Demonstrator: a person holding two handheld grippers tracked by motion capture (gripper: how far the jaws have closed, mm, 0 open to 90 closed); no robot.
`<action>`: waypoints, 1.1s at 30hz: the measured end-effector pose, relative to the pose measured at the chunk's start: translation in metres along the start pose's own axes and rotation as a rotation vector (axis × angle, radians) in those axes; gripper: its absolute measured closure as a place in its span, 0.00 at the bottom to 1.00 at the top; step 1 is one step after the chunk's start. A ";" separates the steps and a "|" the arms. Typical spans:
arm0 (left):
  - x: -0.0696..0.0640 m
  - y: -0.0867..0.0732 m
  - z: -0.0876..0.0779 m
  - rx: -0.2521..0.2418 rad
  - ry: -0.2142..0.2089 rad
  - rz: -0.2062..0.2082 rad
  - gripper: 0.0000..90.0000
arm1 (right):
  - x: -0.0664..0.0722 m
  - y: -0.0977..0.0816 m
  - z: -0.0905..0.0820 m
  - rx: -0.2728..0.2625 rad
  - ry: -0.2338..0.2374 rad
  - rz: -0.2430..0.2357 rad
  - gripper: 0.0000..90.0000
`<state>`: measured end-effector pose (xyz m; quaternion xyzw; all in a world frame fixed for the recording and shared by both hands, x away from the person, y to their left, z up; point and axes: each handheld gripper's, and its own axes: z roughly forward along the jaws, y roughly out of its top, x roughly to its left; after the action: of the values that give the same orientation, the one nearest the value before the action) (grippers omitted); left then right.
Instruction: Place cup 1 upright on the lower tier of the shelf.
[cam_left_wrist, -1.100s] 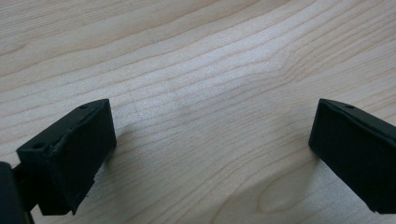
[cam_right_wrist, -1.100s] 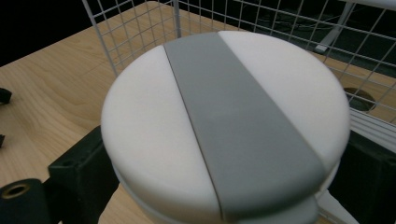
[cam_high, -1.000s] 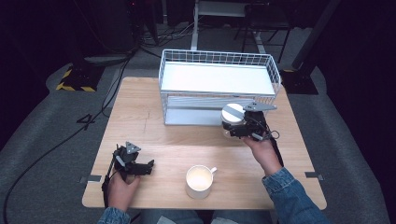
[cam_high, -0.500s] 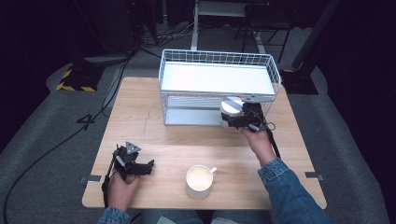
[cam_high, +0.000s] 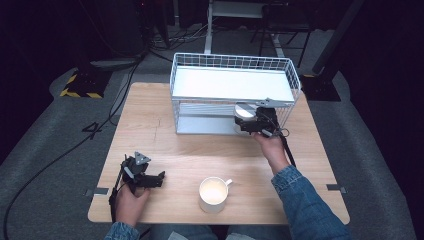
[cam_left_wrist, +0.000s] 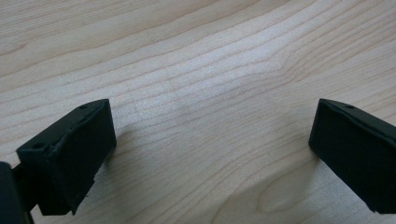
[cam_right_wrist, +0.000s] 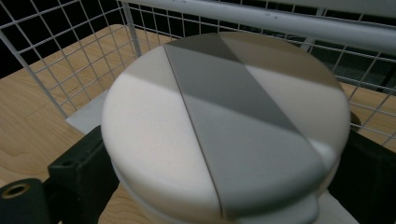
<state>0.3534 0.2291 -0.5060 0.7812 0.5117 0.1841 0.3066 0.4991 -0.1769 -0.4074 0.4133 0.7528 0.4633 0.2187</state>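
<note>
one item in hand: my right gripper (cam_high: 248, 122) is clamped on a round white container with a grey-striped lid (cam_right_wrist: 226, 126), jaws pressing either side of its body. it sits at the open front of the white wire rack (cam_high: 200, 65) at the desk's far edge, right end of the lower tier, under the upper shelf. the high view does not show whether its base is resting on the lower shelf (cam_high: 200, 125), so i log placement as nearly done, not confirmed. left to do, by my judgement: seat it, let go, back out. left gripper (cam_high: 150, 179) rests near the front left corner, jaws spread wide over bare wood, holding nothing. white mug (cam_high: 213, 194) stands at the front edge, untouched; it may be next.
</note>
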 end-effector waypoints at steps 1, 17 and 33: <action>0.000 0.000 0.000 0.000 0.000 0.000 0.01 | -0.001 0.000 0.001 -0.004 -0.001 0.000 0.08; 0.000 0.000 0.000 0.000 0.000 0.000 0.01 | -0.005 -0.007 0.021 -0.036 -0.049 -0.006 0.08; 0.000 0.000 0.000 0.000 0.000 0.000 0.01 | -0.007 -0.015 0.036 -0.049 -0.075 0.028 0.08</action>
<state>0.3534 0.2291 -0.5060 0.7812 0.5117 0.1841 0.3067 0.5226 -0.1678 -0.4381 0.4355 0.7266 0.4688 0.2502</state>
